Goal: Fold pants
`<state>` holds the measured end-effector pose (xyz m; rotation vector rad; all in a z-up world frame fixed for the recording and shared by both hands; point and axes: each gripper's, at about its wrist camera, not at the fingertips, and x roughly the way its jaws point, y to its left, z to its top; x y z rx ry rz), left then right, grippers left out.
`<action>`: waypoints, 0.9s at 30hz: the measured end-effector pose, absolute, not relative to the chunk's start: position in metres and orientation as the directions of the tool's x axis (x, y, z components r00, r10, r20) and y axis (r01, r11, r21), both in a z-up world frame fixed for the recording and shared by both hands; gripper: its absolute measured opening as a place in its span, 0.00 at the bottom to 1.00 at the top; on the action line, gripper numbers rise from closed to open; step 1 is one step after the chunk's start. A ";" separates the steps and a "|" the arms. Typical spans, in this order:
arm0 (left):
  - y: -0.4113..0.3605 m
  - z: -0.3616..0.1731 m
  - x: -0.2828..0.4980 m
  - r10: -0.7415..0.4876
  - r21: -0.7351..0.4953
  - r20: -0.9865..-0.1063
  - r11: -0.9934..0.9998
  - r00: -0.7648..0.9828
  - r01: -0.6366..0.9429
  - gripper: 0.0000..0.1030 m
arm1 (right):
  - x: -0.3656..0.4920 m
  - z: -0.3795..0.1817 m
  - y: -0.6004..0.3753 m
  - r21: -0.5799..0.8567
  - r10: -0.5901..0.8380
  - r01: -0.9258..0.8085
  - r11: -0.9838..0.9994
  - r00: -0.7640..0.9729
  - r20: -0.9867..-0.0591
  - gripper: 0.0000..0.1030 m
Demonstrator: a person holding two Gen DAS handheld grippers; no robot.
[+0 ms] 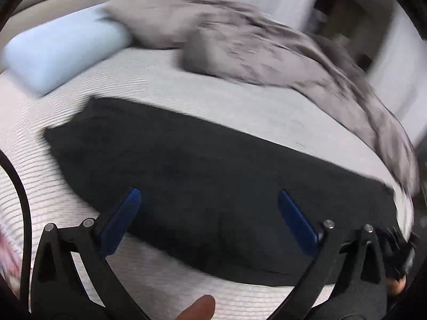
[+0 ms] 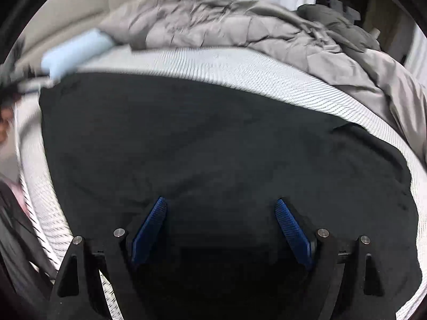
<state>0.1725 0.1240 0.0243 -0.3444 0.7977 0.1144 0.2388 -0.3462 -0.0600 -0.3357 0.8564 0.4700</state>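
The black pants (image 1: 202,165) lie spread flat on the striped white mattress (image 1: 165,77), filling the middle of both views. The left gripper (image 1: 208,200) hangs above them with its blue pads far apart and nothing between; the right gripper (image 2: 218,208) stands wide too, over dark cloth (both pictures are blurred). A pale blue pillow (image 1: 61,53) sits upper left, beside a rumpled grey duvet (image 1: 240,37).

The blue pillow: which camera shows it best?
The left wrist view: the blue pillow shows almost whole, beside the grey blanket. In the right wrist view it is smaller, blurred and partly hidden by the blanket.
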 end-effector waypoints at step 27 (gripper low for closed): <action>-0.179 -0.019 0.209 -0.421 -0.257 -0.750 0.896 0.511 0.361 0.99 | 0.224 -0.034 -0.427 -0.002 0.226 -0.325 0.946 0.660 -0.717 0.89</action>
